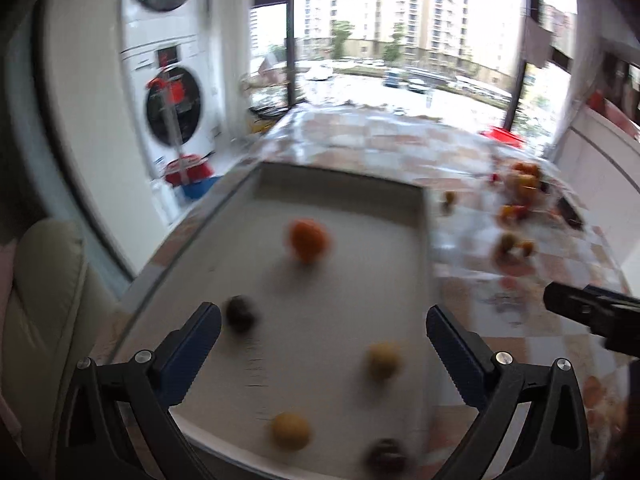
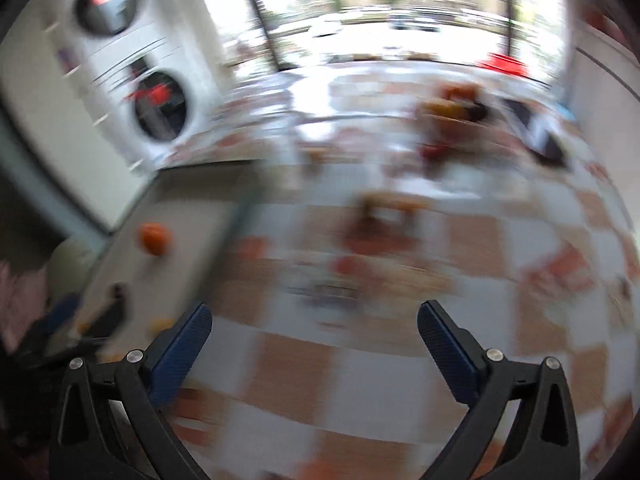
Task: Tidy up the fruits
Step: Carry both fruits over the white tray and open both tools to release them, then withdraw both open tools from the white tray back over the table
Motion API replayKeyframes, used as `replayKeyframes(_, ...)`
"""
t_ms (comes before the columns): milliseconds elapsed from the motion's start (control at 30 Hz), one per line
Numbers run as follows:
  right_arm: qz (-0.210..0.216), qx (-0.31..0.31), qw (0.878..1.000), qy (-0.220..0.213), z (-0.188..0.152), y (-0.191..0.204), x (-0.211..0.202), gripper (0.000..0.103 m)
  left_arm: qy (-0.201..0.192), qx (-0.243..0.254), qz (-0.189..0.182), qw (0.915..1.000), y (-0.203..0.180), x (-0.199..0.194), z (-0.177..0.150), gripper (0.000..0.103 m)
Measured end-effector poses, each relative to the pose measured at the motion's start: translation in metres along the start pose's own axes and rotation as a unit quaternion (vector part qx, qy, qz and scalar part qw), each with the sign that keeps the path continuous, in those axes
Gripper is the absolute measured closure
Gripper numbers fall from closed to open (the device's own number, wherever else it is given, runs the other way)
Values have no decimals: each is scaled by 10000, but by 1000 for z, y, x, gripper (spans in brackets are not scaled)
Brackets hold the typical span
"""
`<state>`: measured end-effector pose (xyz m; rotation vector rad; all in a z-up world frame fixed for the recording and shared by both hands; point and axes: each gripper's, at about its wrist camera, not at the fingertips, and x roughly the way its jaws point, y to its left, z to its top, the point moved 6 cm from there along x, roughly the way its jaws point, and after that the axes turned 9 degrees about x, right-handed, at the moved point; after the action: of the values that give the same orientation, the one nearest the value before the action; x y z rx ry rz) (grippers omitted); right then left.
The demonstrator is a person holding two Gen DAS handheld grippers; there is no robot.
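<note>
Five fruits, among them an orange [image 1: 308,244], lie spread out in the tray [image 1: 340,184] at the left of the desk [image 2: 360,360], presumably kept apart for sorting. The pile of fruit [image 1: 520,188] waits far right. The left claw [image 1: 323,322] hangs wide apart and empty over the tray; the right claw [image 2: 314,320] gapes over bare checked desk, likely heading for more.

I am working in a home, likely an apartment's laundry or dining corner. Left of the checkered table [image 1: 460,184] I see a stacked washer and dryer [image 1: 172,80], and beyond the table large windows [image 1: 400,20] show high-rise housing blocks. A cream cushioned seat [image 1: 44,280] sits at the table's near left.
</note>
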<state>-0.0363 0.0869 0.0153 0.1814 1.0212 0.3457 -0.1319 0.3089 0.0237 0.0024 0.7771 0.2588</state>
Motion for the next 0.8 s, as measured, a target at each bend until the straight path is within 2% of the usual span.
replayKeyframes(167, -872, 554, 9946, -50, -3, -91, -2, 0, -27, 647, -554, 9964, -70, -7, 8, 0)
replayKeyframes(300, -1064, 1130, 9879, -18, -15, -146, -1, 0, 184, 1130, -785, 9903, -131, 11, 0, 0)
replayKeyframes(333, -1225, 1072, 9863, -270, -15, -153, -6, 0, 256, 1170, -796, 9896, -140, 18, -4, 0)
replayKeyframes(433, -1375, 773, 9866, -420, -21, -155, -7, 0, 444, 1200, -863, 9880, -162, 38, -14, 0)
replayKeyframes(533, -1572, 512, 9854, -409, -25, -157, -1, 0, 656, 1208, -853, 9868, -168, 50, -23, 0)
replayKeyframes(633, -1616, 529, 9845, -433, -22, -159, 0, 0, 710, 1049, -1020, 9867, -162, 52, -23, 0)
replayKeyframes(800, -1611, 538, 9845, -446, -23, -161, 0, 0, 702, 1057, -1009, 9868, -162, 51, -24, 0)
